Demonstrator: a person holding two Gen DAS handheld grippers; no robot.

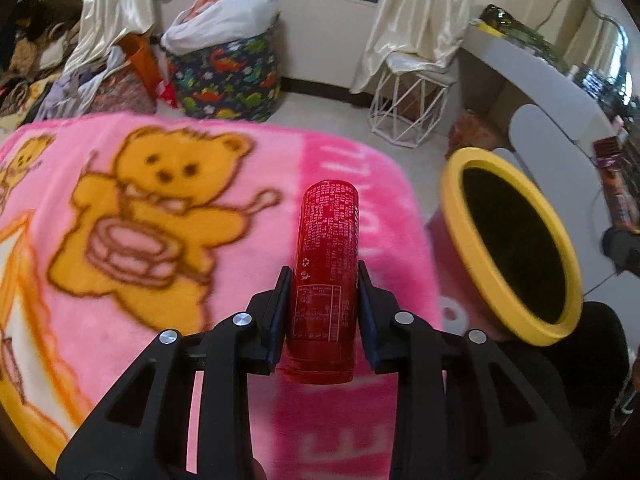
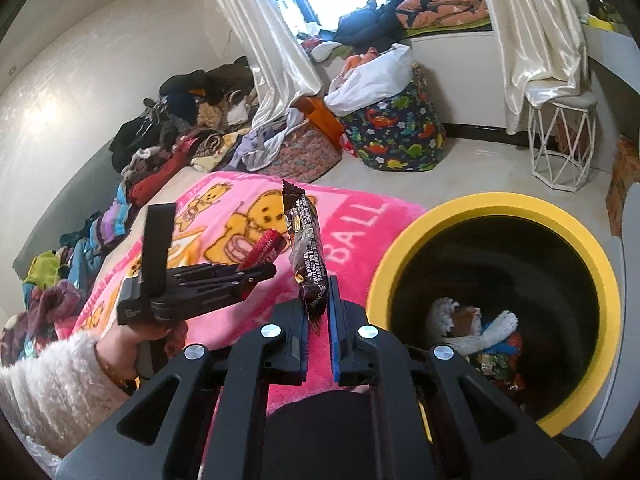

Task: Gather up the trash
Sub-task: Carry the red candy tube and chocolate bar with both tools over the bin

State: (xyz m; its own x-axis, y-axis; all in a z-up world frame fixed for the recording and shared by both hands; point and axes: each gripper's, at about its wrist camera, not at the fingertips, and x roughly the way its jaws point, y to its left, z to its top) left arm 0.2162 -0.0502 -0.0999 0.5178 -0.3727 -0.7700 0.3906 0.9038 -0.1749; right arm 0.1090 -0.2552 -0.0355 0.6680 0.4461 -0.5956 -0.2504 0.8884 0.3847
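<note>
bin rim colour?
Yellow. The bin has a yellow rim around a dark inside; it shows best in the right wrist view.

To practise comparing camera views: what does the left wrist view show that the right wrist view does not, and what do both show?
Only the left wrist view: the printed side of the red can, clamped in the left gripper.
Only the right wrist view: the trash inside the bin, the right gripper pinching a dark snack wrapper, and the fleecy sleeve.
Both: the pink bear blanket, the yellow-rimmed bin and the dinosaur-print basket.

Cluttered bedroom: bed blanket [image 1: 160, 220], curtains [image 2: 272, 40]
</note>
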